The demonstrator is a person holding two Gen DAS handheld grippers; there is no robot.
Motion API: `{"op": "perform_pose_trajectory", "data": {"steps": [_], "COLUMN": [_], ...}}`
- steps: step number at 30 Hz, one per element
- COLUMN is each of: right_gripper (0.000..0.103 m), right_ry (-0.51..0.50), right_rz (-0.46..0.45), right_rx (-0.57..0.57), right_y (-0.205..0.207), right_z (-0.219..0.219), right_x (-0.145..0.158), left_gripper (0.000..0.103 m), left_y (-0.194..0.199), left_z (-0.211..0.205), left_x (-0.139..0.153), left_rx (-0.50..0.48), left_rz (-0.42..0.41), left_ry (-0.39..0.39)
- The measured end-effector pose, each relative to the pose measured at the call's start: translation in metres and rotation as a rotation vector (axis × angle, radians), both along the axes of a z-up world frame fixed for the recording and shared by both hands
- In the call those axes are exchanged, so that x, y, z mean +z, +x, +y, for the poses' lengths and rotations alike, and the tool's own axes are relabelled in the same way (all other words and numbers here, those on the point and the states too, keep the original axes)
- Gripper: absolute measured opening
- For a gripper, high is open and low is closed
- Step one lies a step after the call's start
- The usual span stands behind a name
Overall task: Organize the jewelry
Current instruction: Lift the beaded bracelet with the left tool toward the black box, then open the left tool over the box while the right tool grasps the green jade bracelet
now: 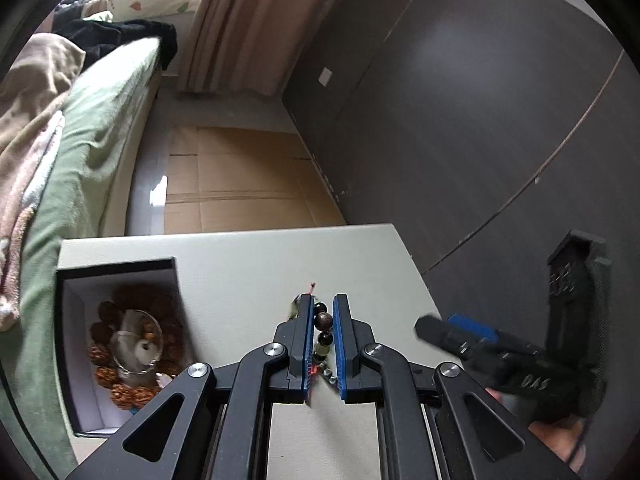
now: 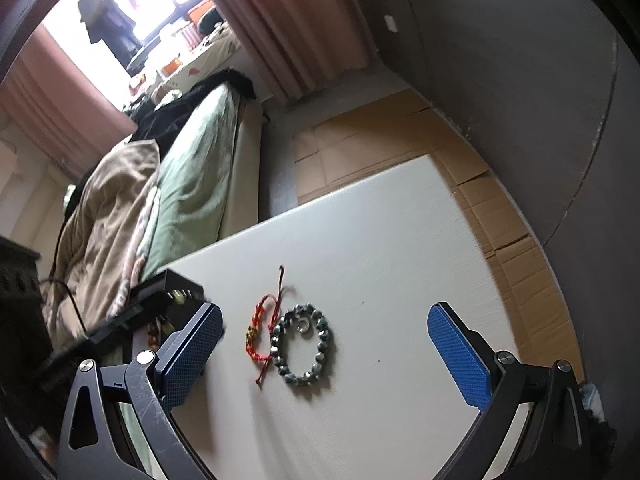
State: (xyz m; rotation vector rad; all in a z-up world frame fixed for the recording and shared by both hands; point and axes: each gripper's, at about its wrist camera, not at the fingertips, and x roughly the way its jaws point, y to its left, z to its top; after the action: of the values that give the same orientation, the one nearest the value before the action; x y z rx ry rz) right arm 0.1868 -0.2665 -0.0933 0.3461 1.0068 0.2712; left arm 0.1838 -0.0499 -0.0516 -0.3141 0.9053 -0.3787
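Observation:
My left gripper (image 1: 322, 312) is shut on a bead bracelet (image 1: 324, 322) with dark, brown and pale beads, held above the white table (image 1: 248, 272). An open black jewelry box (image 1: 120, 340) with a white lining stands at the left and holds brown bead bracelets and a clear bangle. My right gripper (image 2: 324, 332) is open and empty above the table. Between its fingers lie a grey-green bead bracelet (image 2: 303, 346) and a red string bracelet (image 2: 264, 332) with a gold charm. The right gripper also shows at the right of the left wrist view (image 1: 460, 336).
A bed with a green sheet (image 1: 88, 128) runs along the table's left side. Flattened cardboard (image 1: 240, 180) covers the floor beyond the table. A dark wall (image 1: 480, 100) stands at the right. The box's corner (image 2: 176, 284) shows in the right wrist view.

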Motion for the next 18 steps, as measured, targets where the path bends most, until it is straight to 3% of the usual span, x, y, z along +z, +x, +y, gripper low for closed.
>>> {"op": "perform_pose_trajectory", "data": {"steps": [3, 7, 11, 12, 13, 18], "right_gripper": [0.1, 0.078, 0.076, 0.071, 0.065, 0.055], "right_ry": [-0.005, -0.006, -0.038, -0.046, -0.057, -0.189], "right_rz": [0.016, 0.075, 0.102, 0.103, 0.106, 0.117], "right_rx": [0.027, 0.045, 0.068, 0.074, 0.085, 0.135], "right_y": [0.002, 0.008, 0.015, 0.015, 0.016, 0.018], "right_z": [0.002, 0.003, 0.011, 0.013, 0.018, 0.045], "right_x": [-0.009, -0.027, -0.039, -0.04, -0.042, -0.05], "left_gripper": [0.009, 0.009, 0.009, 0.009, 0.009, 0.009], "left_y": [-0.002, -0.003, -0.005, -0.005, -0.006, -0.011], "left_z": [0.008, 0.018, 0.028, 0.03, 0.032, 0.042], "left_x": [0.007, 0.016, 0.021, 0.021, 0.023, 0.028], "left_rx": [0.013, 0.025, 0.039, 0.042, 0.045, 0.06], "left_rz": [-0.016, -0.034, -0.042, -0.044, -0.048, -0.053], "left_ry": [-0.013, -0.023, -0.038, -0.041, -0.042, -0.05]}}
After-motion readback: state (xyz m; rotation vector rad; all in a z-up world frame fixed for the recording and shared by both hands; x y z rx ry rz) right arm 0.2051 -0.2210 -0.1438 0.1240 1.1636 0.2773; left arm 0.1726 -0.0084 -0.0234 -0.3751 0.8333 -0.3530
